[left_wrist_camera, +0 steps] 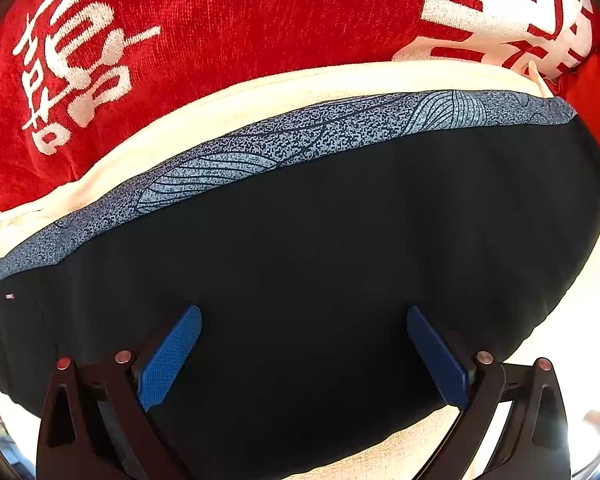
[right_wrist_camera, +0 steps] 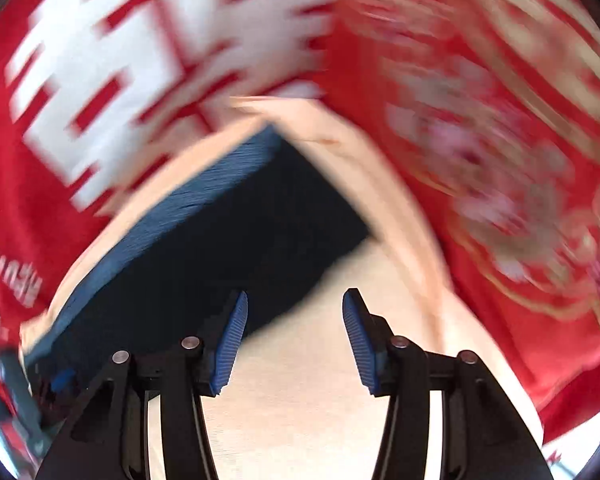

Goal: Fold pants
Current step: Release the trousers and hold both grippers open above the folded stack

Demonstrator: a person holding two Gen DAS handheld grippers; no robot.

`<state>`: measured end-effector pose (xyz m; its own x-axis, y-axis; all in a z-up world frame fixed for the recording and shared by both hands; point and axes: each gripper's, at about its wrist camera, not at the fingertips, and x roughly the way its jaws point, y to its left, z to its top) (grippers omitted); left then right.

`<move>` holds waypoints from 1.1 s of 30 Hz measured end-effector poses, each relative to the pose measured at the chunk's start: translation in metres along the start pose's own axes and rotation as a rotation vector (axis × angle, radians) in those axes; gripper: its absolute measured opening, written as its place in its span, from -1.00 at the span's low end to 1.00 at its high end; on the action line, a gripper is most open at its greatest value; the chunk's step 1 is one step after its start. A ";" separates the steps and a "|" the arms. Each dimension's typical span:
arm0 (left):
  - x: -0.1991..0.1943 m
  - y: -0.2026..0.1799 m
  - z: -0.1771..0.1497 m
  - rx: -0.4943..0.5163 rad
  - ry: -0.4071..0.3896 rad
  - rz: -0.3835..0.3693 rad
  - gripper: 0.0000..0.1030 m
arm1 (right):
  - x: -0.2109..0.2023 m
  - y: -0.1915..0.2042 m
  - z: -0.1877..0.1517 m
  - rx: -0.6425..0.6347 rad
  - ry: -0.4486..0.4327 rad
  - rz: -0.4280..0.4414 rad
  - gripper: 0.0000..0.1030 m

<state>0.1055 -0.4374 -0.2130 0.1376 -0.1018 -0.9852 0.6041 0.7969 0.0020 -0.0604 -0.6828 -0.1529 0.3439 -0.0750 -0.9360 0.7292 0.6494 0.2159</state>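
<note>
the dark navy fabric pants (left_wrist_camera: 320,272) lie folded into a compact block on a cream cloth pad (left_wrist_camera: 260,100), their speckled blue-grey patterned waistband (left_wrist_camera: 300,136) running along the far edge from 9 o'clock up toward 2 o'clock in the left wrist view. around the pad spreads a red plush cloth with white woven characters (left_wrist_camera: 220,20).

the left claw (left_wrist_camera: 304,320) points almost straight down over the middle of the pants, its blue pads (left_wrist_camera: 172,356) standing wide apart with only flat fabric below them; nothing is pinched. whether the tips rest on the cloth or hang just above it, i cannot tell.

the right claw (right_wrist_camera: 294,320) tilts steeply downward near the pants' corner, at about 6 o'clock of that blurred view. its jaws stand about half open and empty, with bare cream pad between them and the dark edge of the pants (right_wrist_camera: 220,248) just beside its left pad (right_wrist_camera: 230,348).

by the look of it the fold is largely made and the step in hand is to tidy and finish. to do that well, i would keep both claws apart and clear of the layers so no edge catches, press lightly and evenly if flattening, and work from the centre toward the edges so the stacked layers stay square with the waistband rather than sliding off.
</note>
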 end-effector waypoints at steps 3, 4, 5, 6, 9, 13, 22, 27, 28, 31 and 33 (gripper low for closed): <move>0.010 0.014 -0.003 -0.014 0.013 -0.010 1.00 | 0.021 0.037 0.000 -0.096 0.049 0.046 0.04; 0.011 0.015 -0.004 -0.018 0.018 -0.014 1.00 | 0.027 0.047 -0.002 -0.113 0.069 0.060 0.04; 0.012 0.016 -0.003 -0.021 0.022 -0.018 1.00 | 0.034 0.058 -0.005 -0.129 0.085 0.070 0.04; 0.013 0.017 -0.006 -0.022 0.024 -0.020 1.00 | 0.040 0.067 -0.009 -0.143 0.099 0.074 0.05; 0.015 0.022 -0.006 -0.023 0.029 -0.022 1.00 | 0.044 0.073 -0.026 -0.194 0.100 0.052 0.16; 0.016 0.021 -0.008 -0.019 0.031 -0.023 1.00 | 0.044 0.068 -0.032 -0.188 0.117 0.114 0.39; 0.024 0.026 0.001 -0.059 0.029 0.006 1.00 | 0.049 0.058 -0.026 -0.186 0.102 0.206 0.54; 0.024 0.024 -0.003 -0.117 0.015 0.040 1.00 | 0.058 0.045 -0.020 -0.172 0.094 0.300 0.55; 0.024 0.024 -0.004 -0.126 0.011 0.046 1.00 | 0.060 0.040 -0.016 -0.152 0.098 0.326 0.55; 0.025 0.024 -0.006 -0.149 -0.002 0.064 1.00 | 0.064 0.039 -0.012 -0.149 0.113 0.357 0.55; 0.026 0.025 -0.006 -0.168 -0.004 0.078 1.00 | 0.063 0.038 -0.013 -0.166 0.123 0.365 0.55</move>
<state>0.1195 -0.4163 -0.2392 0.1819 -0.0377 -0.9826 0.4517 0.8908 0.0495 -0.0187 -0.6534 -0.2076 0.4817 0.2667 -0.8348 0.4637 0.7307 0.5010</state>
